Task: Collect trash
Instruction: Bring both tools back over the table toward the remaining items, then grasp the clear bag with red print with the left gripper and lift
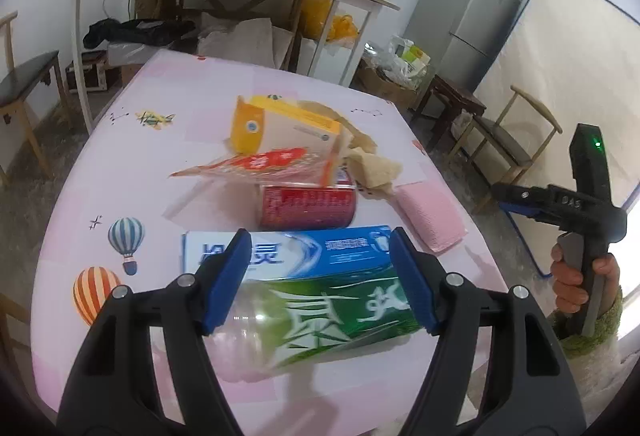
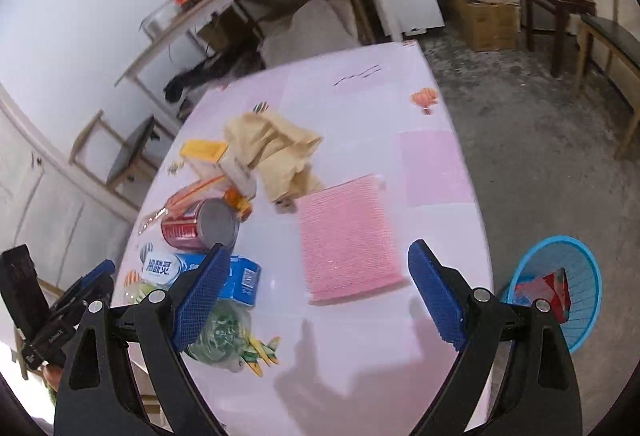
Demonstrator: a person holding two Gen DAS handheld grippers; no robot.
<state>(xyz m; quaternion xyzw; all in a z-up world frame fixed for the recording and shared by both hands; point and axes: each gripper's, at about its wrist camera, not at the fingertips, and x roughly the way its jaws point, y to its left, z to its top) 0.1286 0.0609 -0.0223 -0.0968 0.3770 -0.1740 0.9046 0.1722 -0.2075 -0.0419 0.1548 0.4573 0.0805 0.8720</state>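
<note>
here the pink table (image 2: 360,108) carries its litter in one cluster toward the left half in the right wrist view, leaving the far end and the near right part bare. the table's right edge drops to a grey floor (image 2: 532,164), where a blue basket (image 2: 588,256) stands just beside the table with a red wrapper (image 2: 548,288) inside it.

the left gripper (image 1: 320,280) has its blue pads spread on either side of a clear bottle with a green label (image 1: 340,316), which lies on its side at the near edge; the pads reach its ends, but whether they press on it cannot be told. a blue toothpaste box (image 1: 288,252) lies touching the bottle behind, then a red can (image 1: 308,208) on its side, a crumpled snack bag (image 1: 248,166), a yellow and white carton (image 1: 280,128) and a beige cloth (image 2: 280,148). a pink sponge cloth (image 2: 348,236) lies flat, apart from the pile.

the right gripper (image 2: 316,296) hangs over bare tabletop with its jaws wide apart and nothing between them.
</note>
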